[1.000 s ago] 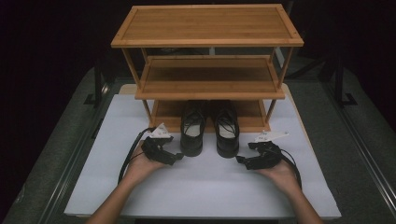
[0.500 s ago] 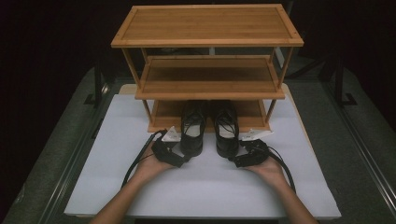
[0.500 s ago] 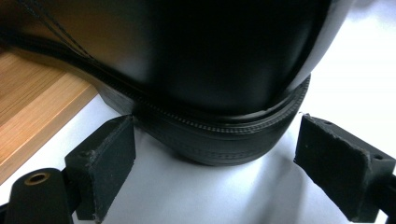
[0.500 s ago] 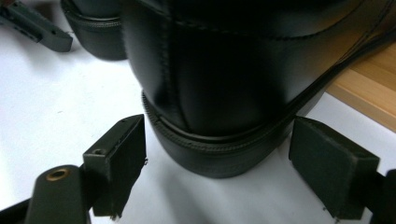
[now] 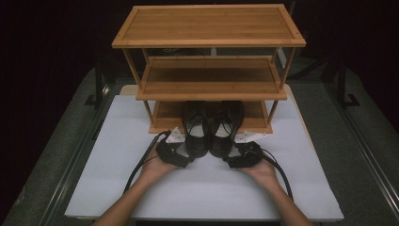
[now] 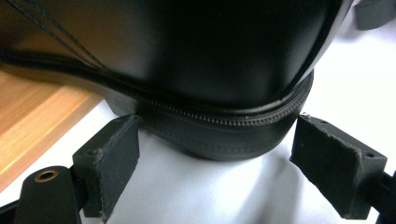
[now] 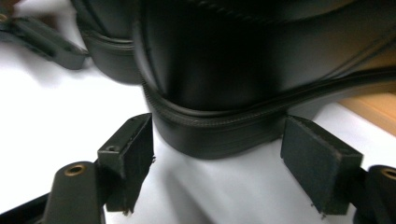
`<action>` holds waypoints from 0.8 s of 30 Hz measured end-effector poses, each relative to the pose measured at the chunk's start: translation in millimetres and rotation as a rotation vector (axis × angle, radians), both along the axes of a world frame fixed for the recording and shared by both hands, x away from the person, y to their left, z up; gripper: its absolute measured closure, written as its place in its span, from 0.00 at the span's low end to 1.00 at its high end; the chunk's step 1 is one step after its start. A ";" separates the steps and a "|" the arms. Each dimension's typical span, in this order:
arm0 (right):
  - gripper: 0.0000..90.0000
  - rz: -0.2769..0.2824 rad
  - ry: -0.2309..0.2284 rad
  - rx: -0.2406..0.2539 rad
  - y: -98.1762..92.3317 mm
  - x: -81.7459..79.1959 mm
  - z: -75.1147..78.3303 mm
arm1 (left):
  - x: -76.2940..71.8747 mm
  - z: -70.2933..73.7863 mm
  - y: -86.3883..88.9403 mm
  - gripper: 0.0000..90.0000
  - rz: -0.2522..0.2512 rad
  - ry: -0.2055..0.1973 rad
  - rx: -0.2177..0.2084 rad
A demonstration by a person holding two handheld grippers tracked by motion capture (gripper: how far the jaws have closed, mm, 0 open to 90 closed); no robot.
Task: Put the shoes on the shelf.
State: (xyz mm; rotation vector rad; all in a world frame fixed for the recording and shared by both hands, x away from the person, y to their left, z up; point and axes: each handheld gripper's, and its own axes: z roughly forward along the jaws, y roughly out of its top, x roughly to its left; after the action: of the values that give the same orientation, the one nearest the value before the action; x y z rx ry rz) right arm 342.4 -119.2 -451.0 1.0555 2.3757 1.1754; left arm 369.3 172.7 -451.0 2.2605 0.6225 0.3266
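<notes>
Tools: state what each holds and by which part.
Nothing yet. The left tool straddles the left shoe's heel, open; the right tool likewise at the right shoe.

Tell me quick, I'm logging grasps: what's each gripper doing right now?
Left gripper: open, jaws either side of the left shoe's heel, not clamped.
Right gripper: open, jaws flanking the right shoe's heel, holding nothing.

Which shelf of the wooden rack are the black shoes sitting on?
The bottom shelf. The black shoes stand there side by side, their near ends poking out over the white table. The middle shelf and top shelf are bare.
</notes>
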 end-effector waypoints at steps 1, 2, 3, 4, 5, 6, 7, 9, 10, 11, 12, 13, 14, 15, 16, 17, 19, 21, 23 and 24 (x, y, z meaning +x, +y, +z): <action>0.26 0.003 0.000 0.004 0.3 0.5 0.3 | -0.2 -0.3 -0.8 0.16 0.003 -0.002 0.006; 0.25 0.000 0.001 0.004 1.7 0.6 -0.1 | -0.3 -0.4 -1.2 0.16 0.006 -0.003 0.006; 0.25 -0.006 -0.001 0.003 2.9 0.3 -0.4 | 0.2 -0.7 -1.6 0.16 0.005 -0.004 0.007; 0.25 -0.010 -0.005 0.002 3.7 -0.3 -1.0 | 0.6 -0.6 -1.5 0.16 0.003 -0.004 0.007; 0.26 -0.012 -0.005 0.001 4.0 -0.7 -0.9 | 1.1 -0.6 -1.4 0.16 0.003 -0.004 0.000; 0.26 -0.015 -0.007 0.003 4.1 -1.0 -0.3 | 1.2 -0.2 -1.5 0.16 0.002 -0.005 0.000; 0.26 -0.017 -0.006 0.004 4.3 -1.0 0.2 | 1.3 1.0 -1.8 0.16 0.004 -0.001 0.001; 0.26 -0.019 0.000 0.003 5.0 -0.8 1.7 | 1.8 2.4 -2.0 0.16 0.009 0.008 -0.007; 0.27 -0.018 0.001 0.003 4.8 -0.3 2.8 | 2.5 3.8 -2.4 0.16 0.009 0.013 -0.005; 0.27 -0.018 0.005 0.008 4.3 0.1 4.3 | 3.7 6.3 -2.3 0.16 0.007 0.018 -0.005; 0.27 -0.015 0.006 0.022 3.0 1.4 6.5 | 4.2 7.7 -1.8 0.15 0.009 0.021 -0.015; 0.27 -0.015 0.006 0.028 2.4 1.9 8.2 | 5.3 10.1 -0.1 0.15 0.010 0.024 -0.037; 0.27 -0.011 0.001 0.040 1.4 3.0 11.0 | 6.1 11.3 0.8 0.15 0.012 0.026 -0.052; 0.27 -0.013 0.004 0.049 0.6 3.4 12.8 | 7.6 13.6 2.1 0.15 0.014 0.030 -0.071; 0.27 -0.015 0.004 0.066 -0.6 5.0 15.2 | 9.0 14.7 2.5 0.15 0.014 0.035 -0.083; 0.27 -0.015 0.006 0.074 -1.1 6.1 16.5 | 10.6 15.9 2.5 0.15 0.016 0.034 -0.092; 0.27 -0.014 0.005 0.079 -2.0 10.6 19.4 | 14.8 17.3 2.4 0.15 0.024 0.038 -0.101; 0.27 -0.013 0.003 0.087 -2.7 16.0 21.6 | 19.0 17.0 2.4 0.15 0.029 0.044 -0.108; 0.27 -0.014 0.006 0.085 -2.6 21.2 22.2 | 25.0 16.0 1.7 0.15 0.033 0.044 -0.104; 0.27 -0.012 0.008 0.081 -2.5 25.4 22.3 | 26.9 15.4 1.3 0.15 0.039 0.042 -0.109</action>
State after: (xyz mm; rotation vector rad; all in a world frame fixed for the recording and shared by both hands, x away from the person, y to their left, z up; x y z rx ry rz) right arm 367.8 -121.7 -428.8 1.1004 2.3417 1.2752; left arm 396.2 174.0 -435.6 2.1578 0.6904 0.2581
